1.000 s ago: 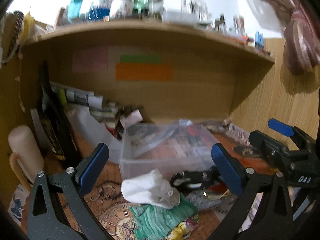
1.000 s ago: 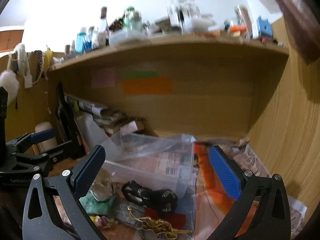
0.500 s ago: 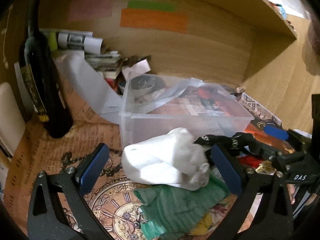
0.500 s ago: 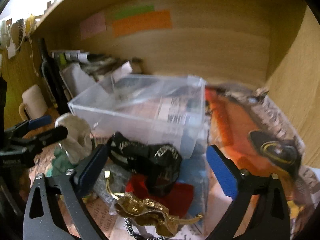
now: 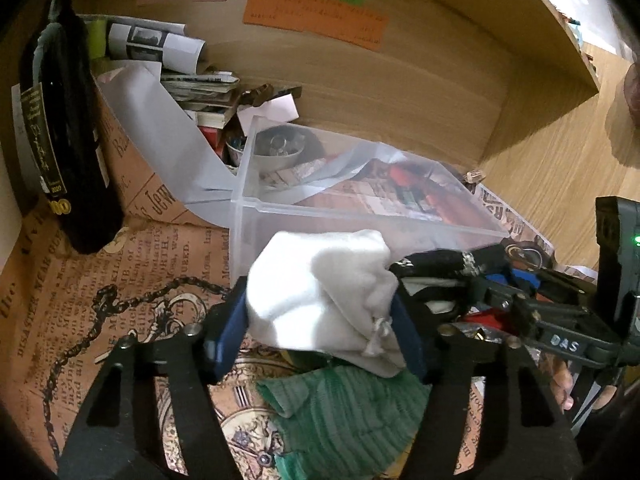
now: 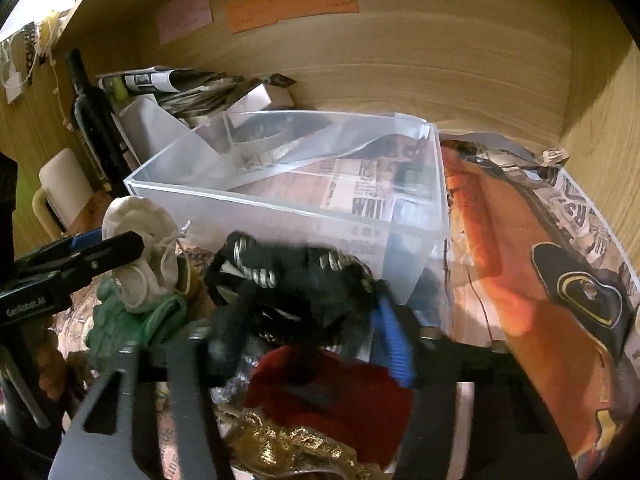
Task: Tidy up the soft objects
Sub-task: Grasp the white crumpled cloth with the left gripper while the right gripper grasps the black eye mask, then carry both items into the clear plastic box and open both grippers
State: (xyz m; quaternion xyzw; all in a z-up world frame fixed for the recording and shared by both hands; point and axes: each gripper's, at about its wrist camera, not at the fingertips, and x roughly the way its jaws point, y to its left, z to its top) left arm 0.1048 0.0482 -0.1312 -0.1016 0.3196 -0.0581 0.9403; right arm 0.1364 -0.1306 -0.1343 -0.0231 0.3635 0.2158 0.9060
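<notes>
My left gripper is shut on a white sock, just in front of the clear plastic bin. The sock also shows in the right wrist view, with the left gripper clamped on it. My right gripper is shut on a black patterned sock, in front of the bin. The black sock shows in the left wrist view, held by the right gripper. A green cloth lies under the white sock. A red cloth and a gold ornament lie below the black sock.
A dark wine bottle stands at the left. Rolled papers and books are stacked behind the bin. A metal chain lies on the printed paper mat. A cream mug stands at far left. Wooden walls close in the back and right.
Both grippers dropped down and closed: the left onto the white sock, the right onto the black sock. Both were open before.
</notes>
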